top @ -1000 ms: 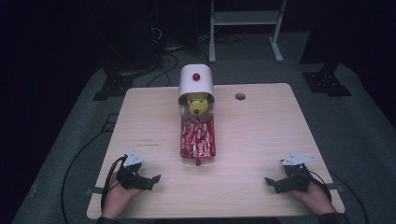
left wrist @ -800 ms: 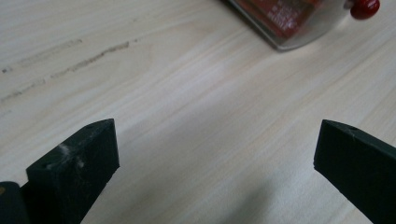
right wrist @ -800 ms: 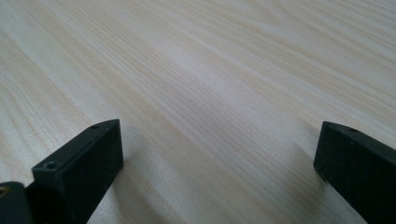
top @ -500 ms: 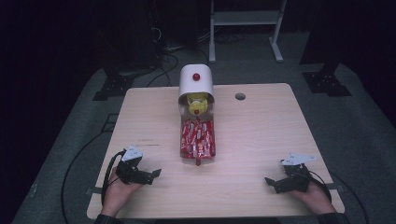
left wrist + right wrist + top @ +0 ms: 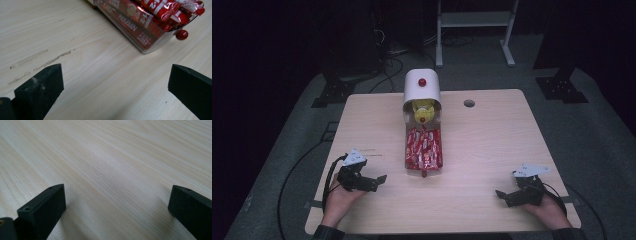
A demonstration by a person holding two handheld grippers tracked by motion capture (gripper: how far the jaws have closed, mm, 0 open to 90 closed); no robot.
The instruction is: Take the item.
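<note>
I see the wooden table (image 5: 492, 150) with a clear drawer (image 5: 424, 148) pulled out of a white box (image 5: 422, 89) at its middle, packed with red coffee sticks (image 5: 421, 145). A small red knob (image 5: 424, 174) sticks out at the drawer's near end. My left gripper (image 5: 374, 181) rests near the table's front left corner, jaws spread wide and empty, pointing toward the drawer's near corner; the drawer lies ahead and to its right, near but apart. My right gripper (image 5: 503, 195) sits well apart at the front right, jaws also spread over bare wood. To do this well, I think I should come in level and centre the jaws on the knob before closing; what the yellow thing (image 5: 422, 110) inside the box is, I cannot tell.
</note>
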